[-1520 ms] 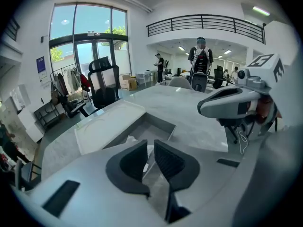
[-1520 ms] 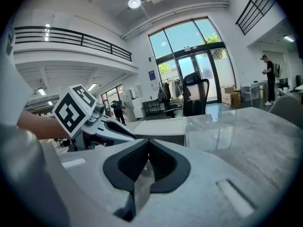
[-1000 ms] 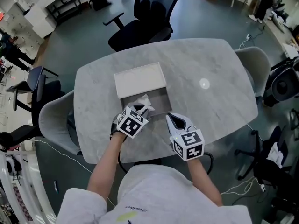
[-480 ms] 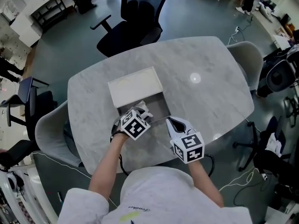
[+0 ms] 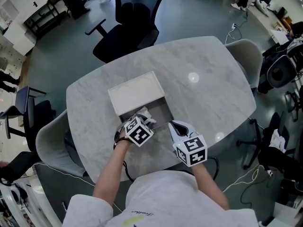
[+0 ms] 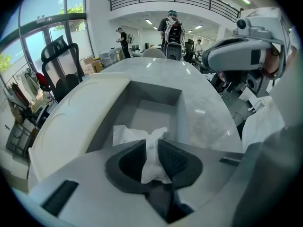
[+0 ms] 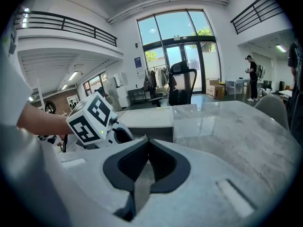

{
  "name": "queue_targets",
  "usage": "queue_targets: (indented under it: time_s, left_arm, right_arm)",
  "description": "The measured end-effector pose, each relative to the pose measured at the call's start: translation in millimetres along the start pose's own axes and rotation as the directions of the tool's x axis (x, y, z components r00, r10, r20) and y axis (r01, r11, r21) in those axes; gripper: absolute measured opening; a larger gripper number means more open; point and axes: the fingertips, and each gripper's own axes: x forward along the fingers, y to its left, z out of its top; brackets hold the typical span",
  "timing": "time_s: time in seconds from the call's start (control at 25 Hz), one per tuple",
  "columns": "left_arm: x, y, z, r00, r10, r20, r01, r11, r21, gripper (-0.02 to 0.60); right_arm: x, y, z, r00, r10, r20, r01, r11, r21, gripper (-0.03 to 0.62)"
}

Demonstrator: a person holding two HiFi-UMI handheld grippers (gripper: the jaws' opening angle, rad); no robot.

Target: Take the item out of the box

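A shallow grey box [image 5: 161, 111] lies open on the marble table, its white lid [image 5: 136, 92] resting across the far half. My left gripper [image 5: 143, 119] is at the box's near left corner, shut on a crumpled white plastic bag [image 6: 150, 152] that trails into the box tray [image 6: 147, 109]. The bag's loose end [image 5: 146, 113] shows white above the box rim. My right gripper [image 5: 177, 125] hovers just right of the left one, near the box's front edge, shut with nothing between its jaws [image 7: 147, 156]. The left gripper's marker cube [image 7: 91, 117] shows in the right gripper view.
The oval marble table [image 5: 203, 84] has bare surface to the right and beyond the box. A black office chair [image 5: 128, 25] stands at the far side, grey chairs at the left [image 5: 52, 136] and right [image 5: 246, 56]. Cables lie on the floor at right.
The left gripper has stayed shut on the bag at the box's near corner, shifting slightly; the head camera has drifted, so the table sits a little lower left. The right gripper has barely moved.
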Motion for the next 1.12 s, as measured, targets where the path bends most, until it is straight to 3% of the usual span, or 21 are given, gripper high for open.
queue_targets:
  time_s: [0.28,0.68,1.12]
  left_arm:
    - [-1,1,2,1.0,0.015,0.023,-0.014,1.0,-0.012,0.025]
    - [-14,1,10,0.998,0.026,0.059,-0.023,0.998,-0.059,0.017]
    - [-37,-9,37,0.983,0.138,0.122,-0.123,0.985,-0.122,0.017]
  right_arm:
    - [-3,1,-1,1.0,-0.002,-0.001,0.002,1.0,-0.001,0.005]
    - [-15,-1,5,1.0,0.004,0.024,-0.003,1.0,-0.012,0.005]
    - [-36,-14,10,0.996,0.072,0.061,-0.069,0.996,-0.055,0.005]
